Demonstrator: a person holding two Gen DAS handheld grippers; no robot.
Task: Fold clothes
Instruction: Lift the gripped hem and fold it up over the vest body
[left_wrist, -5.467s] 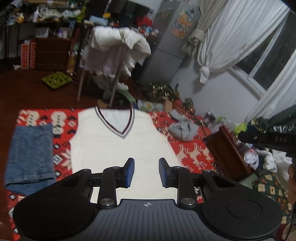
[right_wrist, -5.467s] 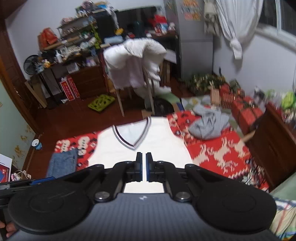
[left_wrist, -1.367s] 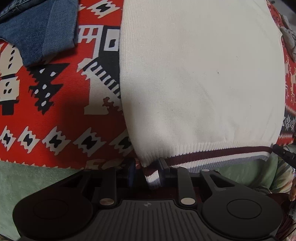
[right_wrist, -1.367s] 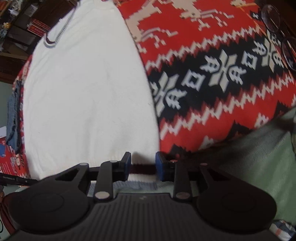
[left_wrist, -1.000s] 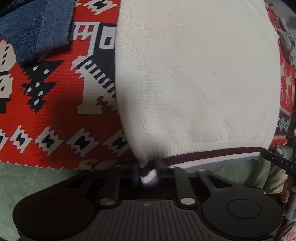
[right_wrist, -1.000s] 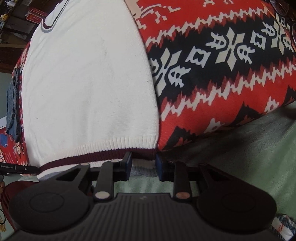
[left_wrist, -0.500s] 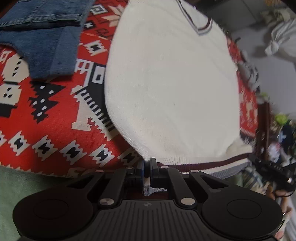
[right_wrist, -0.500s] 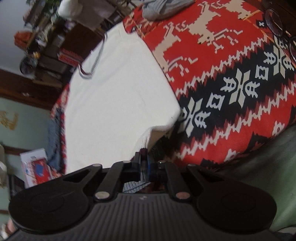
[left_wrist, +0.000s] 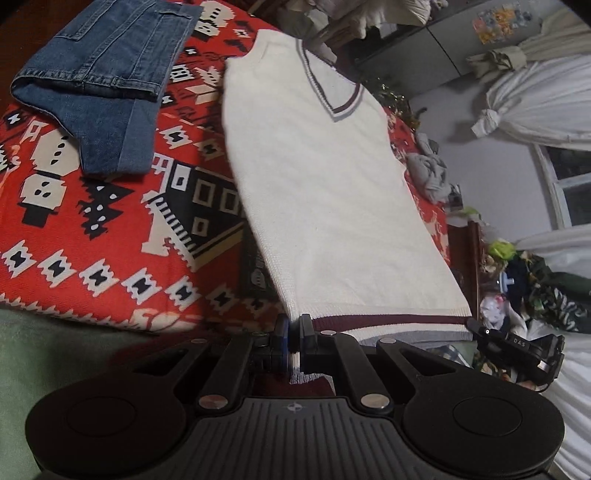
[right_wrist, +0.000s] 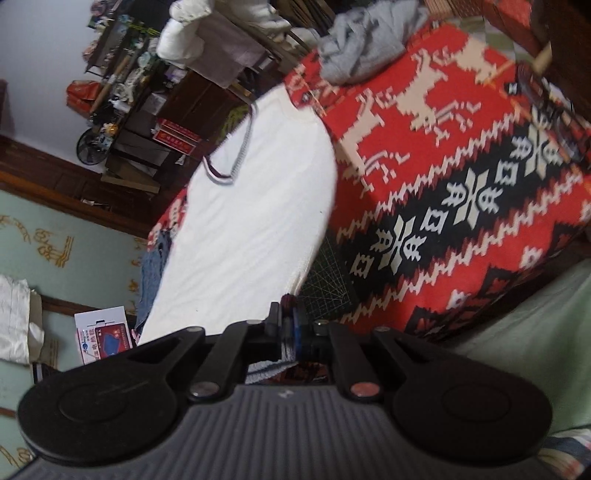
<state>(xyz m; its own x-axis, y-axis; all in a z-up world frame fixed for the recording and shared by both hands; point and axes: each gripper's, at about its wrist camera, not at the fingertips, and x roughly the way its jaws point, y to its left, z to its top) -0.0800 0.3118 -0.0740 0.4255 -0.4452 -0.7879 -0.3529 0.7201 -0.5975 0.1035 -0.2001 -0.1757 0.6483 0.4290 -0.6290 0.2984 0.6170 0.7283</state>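
I have both hem corners of the white knit vest (left_wrist: 325, 192). Left gripper (left_wrist: 294, 338) is pinched down on the near-left corner of the striped hem (left_wrist: 391, 320); fabric sticks out between the pads. Right gripper (right_wrist: 287, 326) is pinched on the other hem corner; striped ribbing bunches behind its fingers.

Vest position: hem end is lifted off the red patterned blanket (left_wrist: 92, 229). There's shadow and a dark mat showing under the raised edge in both views. The V-neck end (left_wrist: 332, 88) lies far from me, down on the blanket as far as I can tell. The body is one flat panel, with no crease across it.

Folded jeans (left_wrist: 99, 74) sit left of the vest, apart from it. Grey garment (right_wrist: 362, 40) lies bunched at the far right, also apart.

Risks as I see them:
- Both grips are small bites on stretchy ribbing. If the knit stretches or I pull unevenly, a corner can slip out and the hem drops crooked.
- If my hands travel at different speeds or heights, the fold line goes diagonal.
- If I pull toward me instead of up and over, the neck end drags on the blanket and bunches.
- The right view is blurred, so I can't judge how deep that bite is.
- Drifting left could lay the vest's edge onto the jeans.
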